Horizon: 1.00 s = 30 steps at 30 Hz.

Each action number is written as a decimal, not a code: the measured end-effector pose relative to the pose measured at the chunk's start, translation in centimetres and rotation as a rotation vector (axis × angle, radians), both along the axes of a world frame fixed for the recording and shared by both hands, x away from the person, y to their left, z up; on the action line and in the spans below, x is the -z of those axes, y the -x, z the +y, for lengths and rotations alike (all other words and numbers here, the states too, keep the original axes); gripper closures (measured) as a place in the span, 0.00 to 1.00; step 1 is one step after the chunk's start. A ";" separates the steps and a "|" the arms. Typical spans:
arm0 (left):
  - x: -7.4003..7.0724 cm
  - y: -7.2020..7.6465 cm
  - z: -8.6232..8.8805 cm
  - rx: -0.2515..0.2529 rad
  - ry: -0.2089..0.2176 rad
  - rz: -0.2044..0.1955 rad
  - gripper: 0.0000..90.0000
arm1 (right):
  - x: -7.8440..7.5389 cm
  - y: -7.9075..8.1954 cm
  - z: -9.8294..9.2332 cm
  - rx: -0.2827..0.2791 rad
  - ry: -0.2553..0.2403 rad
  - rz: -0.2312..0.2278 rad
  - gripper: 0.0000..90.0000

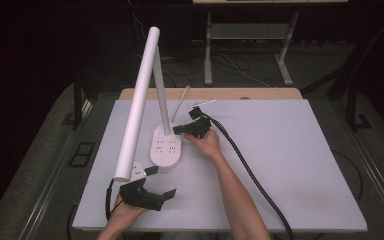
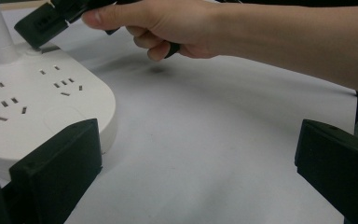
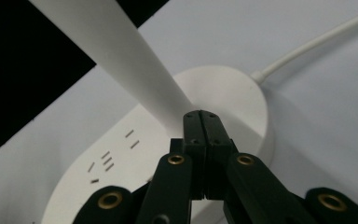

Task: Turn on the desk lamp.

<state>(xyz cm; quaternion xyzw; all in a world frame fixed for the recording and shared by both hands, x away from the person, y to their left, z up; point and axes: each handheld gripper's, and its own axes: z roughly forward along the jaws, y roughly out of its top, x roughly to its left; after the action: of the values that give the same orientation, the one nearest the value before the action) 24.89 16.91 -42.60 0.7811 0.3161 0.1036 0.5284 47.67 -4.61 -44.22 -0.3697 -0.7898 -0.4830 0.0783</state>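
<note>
A: How does the right gripper (image 1: 180, 129) stand?

B: Its 2 jaws are pressed together, flat against each other with nothing between them, as the right gripper view shows. The tips sit at the foot of the lamp (image 3: 121, 60), where the stem meets the base (image 3: 223, 88). Whether they touch the base cannot be told.

A: And the hand on it?

B: The right hand (image 1: 206, 144) grips it from behind, the forearm running in from the bottom edge of the high view. A thick black cable (image 1: 250, 175) trails from the gripper back across the mat (image 1: 290, 150).

A: The left gripper (image 1: 161, 182)?

B: Its jaws are spread wide apart and hold nothing. In the left gripper view 1 jaw lies just beside the near edge of the base, the other well off to the side over bare mat. The left hand (image 1: 125, 210) holds it at the mat's near edge.

A: Where is the lamp itself?

B: Left of centre on the mat. Its white base carries several sockets (image 2: 60, 84) on top. A thin stem rises from the far end of the base, and a long white tube (image 1: 137, 100) slants from high at the back down toward the left gripper. A white cord (image 1: 180, 102) leaves the base toward the far edge of the table (image 1: 260, 93).
</note>
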 end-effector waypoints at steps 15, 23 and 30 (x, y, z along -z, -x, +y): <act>0.1 0.1 -0.2 0.005 -0.012 0.000 0.00 | 0.6 0.2 0.4 -0.010 -0.028 -0.008 1.00; 0.1 0.1 -0.2 0.009 -0.015 -0.001 0.00 | 0.9 0.0 0.3 -0.001 -0.064 0.037 1.00; 0.1 -0.1 -0.1 0.007 -0.008 0.001 0.00 | 0.4 0.1 0.2 0.009 -0.036 0.014 1.00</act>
<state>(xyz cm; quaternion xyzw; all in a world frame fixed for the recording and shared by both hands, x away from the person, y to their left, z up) 24.94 16.79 -42.69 0.7843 0.3131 0.1027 0.5256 47.59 -4.44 -44.60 -0.3750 -0.7789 -0.4949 0.0884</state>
